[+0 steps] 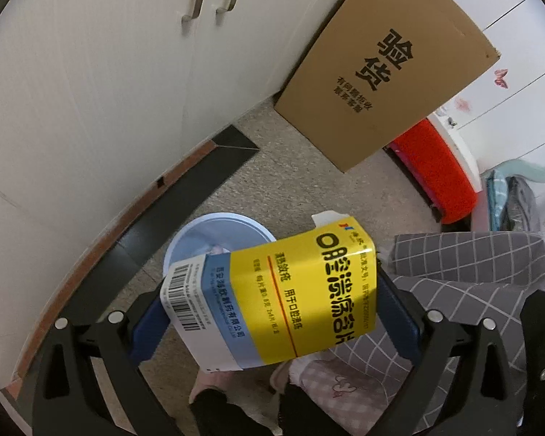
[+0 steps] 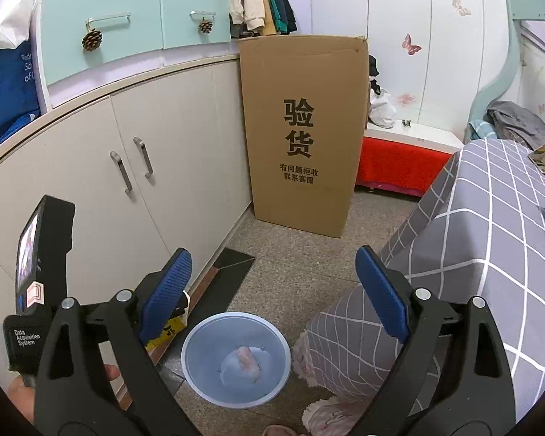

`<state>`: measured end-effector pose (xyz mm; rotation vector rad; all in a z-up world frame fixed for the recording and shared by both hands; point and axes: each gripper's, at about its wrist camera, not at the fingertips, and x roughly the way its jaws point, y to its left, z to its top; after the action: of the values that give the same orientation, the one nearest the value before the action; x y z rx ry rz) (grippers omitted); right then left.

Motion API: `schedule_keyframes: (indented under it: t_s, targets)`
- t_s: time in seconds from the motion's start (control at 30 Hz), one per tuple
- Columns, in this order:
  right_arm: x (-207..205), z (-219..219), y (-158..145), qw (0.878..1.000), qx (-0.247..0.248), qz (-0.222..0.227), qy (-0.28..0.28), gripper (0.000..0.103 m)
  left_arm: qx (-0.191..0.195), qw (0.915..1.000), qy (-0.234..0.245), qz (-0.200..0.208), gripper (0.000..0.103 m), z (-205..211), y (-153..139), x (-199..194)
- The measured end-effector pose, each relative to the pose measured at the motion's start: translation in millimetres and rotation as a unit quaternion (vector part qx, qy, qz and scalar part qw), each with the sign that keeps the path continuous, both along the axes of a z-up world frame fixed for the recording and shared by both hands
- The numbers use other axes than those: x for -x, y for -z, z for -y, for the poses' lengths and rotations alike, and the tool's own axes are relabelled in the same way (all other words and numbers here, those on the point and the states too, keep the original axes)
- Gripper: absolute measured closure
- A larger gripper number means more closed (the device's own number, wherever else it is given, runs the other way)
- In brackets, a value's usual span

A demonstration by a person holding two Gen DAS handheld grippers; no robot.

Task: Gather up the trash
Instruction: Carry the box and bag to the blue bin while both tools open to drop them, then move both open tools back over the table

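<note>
Your left gripper [image 1: 272,312] clamps the yellow, white and blue cardboard medicine box [image 1: 272,298] between its 2 blue pads, above the round pale-blue plastic bin [image 2: 236,358] on the floor. Your right gripper [image 2: 272,290] is spread wide with nothing between its jaws.

We see the left gripper [image 1: 272,312] with its blue jaws pressed on either side of a yellow and white medicine box [image 1: 272,298], held tilted above the speckled floor [image 1: 301,181]. Behind the box sits a pale blue bin [image 1: 200,232], holding what may be crumpled tissue. A tall cardboard carton [image 1: 385,69] leans beside white cupboard doors [image 1: 109,72]. A grey checked bedcover [image 1: 465,265] lies to the right.
</note>
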<state>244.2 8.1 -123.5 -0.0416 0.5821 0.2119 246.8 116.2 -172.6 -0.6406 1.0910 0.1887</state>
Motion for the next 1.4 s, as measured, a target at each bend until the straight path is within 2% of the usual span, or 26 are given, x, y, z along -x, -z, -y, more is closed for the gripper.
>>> schedule_keyframes:
  t_s: [0.1, 0.27, 0.47, 0.7, 0.8, 1.07, 1.17, 1.4]
  targets:
    - [-3.3, -0.6, 2.7, 1.0, 0.003, -0.002, -0.004, 0.013, -0.019, 0.9998, 0.0, -0.002, 0.006, 5.5, -3.8, -4.0]
    - [-6.1, 2.5, 4.4, 1.0, -0.008, -0.004, -0.006, 0.013, -0.041, 0.9986, -0.003, -0.034, 0.005, 14.1, 2.1, -13.6]
    - [-11.6, 5.5, 7.1, 1.0, -0.01, -0.013, -0.026, 0.013, -0.07, 0.9965, -0.004, -0.045, 0.005, 19.9, 0.4, -16.5]
    - [-6.3, 8.6, -0.8, 0.998, -0.051, -0.022, -0.042, 0.008, -0.093, 0.9947, -0.028, -0.033, 0.005, 3.8, -22.7, 5.2]
    - [1.8, 6.4, -12.5, 0.997, -0.059, -0.029, -0.041, 0.008, -0.096, 0.9946, -0.038, -0.013, 0.005, -6.4, -42.5, 21.7]
    - [58.6, 26.7, -82.1, 0.997, -0.064, 0.024, -0.022, 0.008, -0.108, 0.9905, -0.04, 0.074, 0.005, -10.8, -115.9, 79.5]
    - [77.5, 52.4, -100.6, 0.997, -0.071, 0.031, -0.003, 0.008, -0.111, 0.9867, -0.018, 0.118, 0.005, 8.2, -148.3, 99.9]
    - [119.2, 127.4, -122.8, 0.994, -0.084, 0.041, 0.05, 0.007, -0.1, 0.9793, 0.051, 0.168, 0.005, 75.8, -179.8, 119.8]
